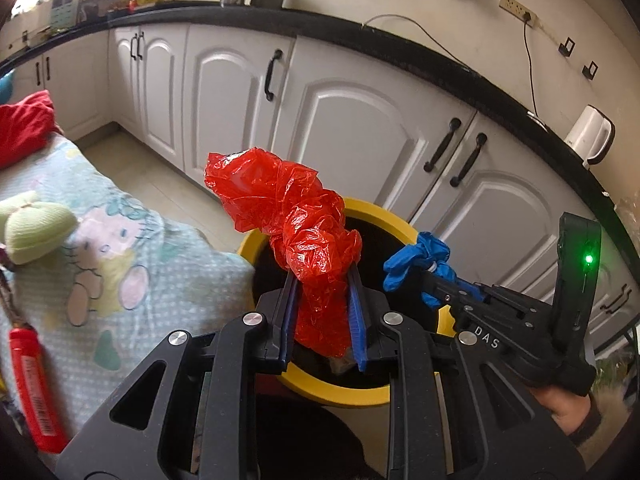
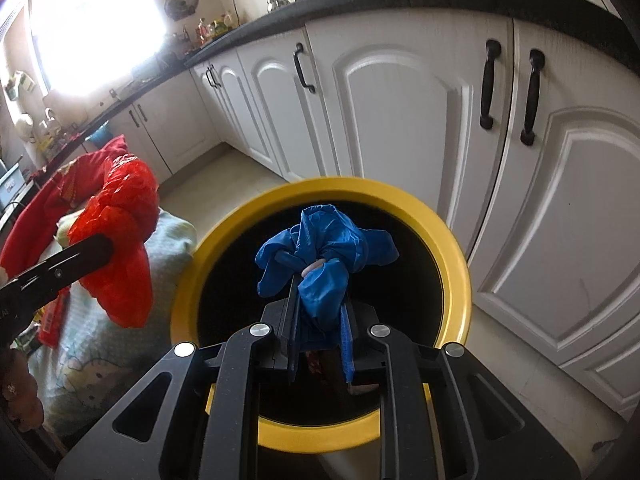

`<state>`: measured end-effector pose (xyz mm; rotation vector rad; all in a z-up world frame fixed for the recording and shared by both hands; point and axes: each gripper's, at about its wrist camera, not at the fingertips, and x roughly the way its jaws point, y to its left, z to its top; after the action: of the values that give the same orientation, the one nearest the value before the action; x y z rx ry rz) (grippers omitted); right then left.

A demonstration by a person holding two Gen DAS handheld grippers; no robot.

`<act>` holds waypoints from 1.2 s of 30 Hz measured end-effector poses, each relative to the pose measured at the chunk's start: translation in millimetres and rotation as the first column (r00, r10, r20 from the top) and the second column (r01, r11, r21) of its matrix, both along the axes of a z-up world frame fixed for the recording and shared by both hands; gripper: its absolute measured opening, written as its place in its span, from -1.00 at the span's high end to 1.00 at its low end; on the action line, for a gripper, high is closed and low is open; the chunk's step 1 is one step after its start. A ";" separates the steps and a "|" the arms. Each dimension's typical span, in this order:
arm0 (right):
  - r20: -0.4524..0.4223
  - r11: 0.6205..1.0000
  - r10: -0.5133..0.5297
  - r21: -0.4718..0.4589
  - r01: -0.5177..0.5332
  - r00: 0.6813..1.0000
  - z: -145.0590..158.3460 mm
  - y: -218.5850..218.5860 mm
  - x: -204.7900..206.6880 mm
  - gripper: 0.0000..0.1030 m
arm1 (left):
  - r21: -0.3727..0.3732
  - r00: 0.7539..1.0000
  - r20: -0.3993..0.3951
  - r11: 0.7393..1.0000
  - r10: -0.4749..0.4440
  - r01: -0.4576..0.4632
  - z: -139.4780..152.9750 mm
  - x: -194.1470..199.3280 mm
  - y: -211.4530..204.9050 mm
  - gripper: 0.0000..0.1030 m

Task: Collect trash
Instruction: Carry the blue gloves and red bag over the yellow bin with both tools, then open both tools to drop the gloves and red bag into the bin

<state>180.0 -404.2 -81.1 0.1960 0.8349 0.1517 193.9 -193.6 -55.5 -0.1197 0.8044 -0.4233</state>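
White cabinets (image 2: 400, 120) run under a dark counter (image 1: 360, 36). On the floor before them stands a yellow-rimmed bin (image 2: 456, 264). Left tongs (image 1: 324, 292) clench a red bag (image 1: 292, 220) above the bin's near rim. Right tongs (image 2: 320, 312) clench a blue glove (image 2: 324, 248) over the bin's mouth.

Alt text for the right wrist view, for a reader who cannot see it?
The right claw is shut on a crumpled blue plastic bag over the open yellow-rimmed bin. At left, the left claw holds a crumpled red plastic bag, with white kitchen cabinets behind.
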 end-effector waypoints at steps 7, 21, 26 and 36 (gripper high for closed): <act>-0.032 1.000 -0.004 0.000 0.004 0.999 -12.3 -4.4 2.6 0.65 | 0.001 0.999 -0.034 1.000 -0.020 0.020 -12.5 9.5 -14.4 0.67; -0.033 0.999 -0.043 0.007 0.043 0.999 -14.0 -11.3 2.7 0.22 | 0.005 0.999 -0.051 1.000 -0.005 0.006 -18.1 16.9 -15.9 0.37; -0.018 0.998 -0.059 0.012 0.059 0.998 -10.7 -13.6 1.3 0.06 | 0.000 0.999 -0.052 1.000 0.015 -0.015 -16.3 17.5 -9.5 0.05; 0.003 0.996 -0.085 0.020 0.085 0.996 -4.3 -17.3 0.8 -0.13 | -0.017 0.997 -0.045 0.998 0.058 -0.059 -11.2 11.0 8.1 -0.57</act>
<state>180.8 -421.5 -85.4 0.2494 0.8199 0.0808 204.9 -185.6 -66.7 -0.1697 0.8394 -0.3734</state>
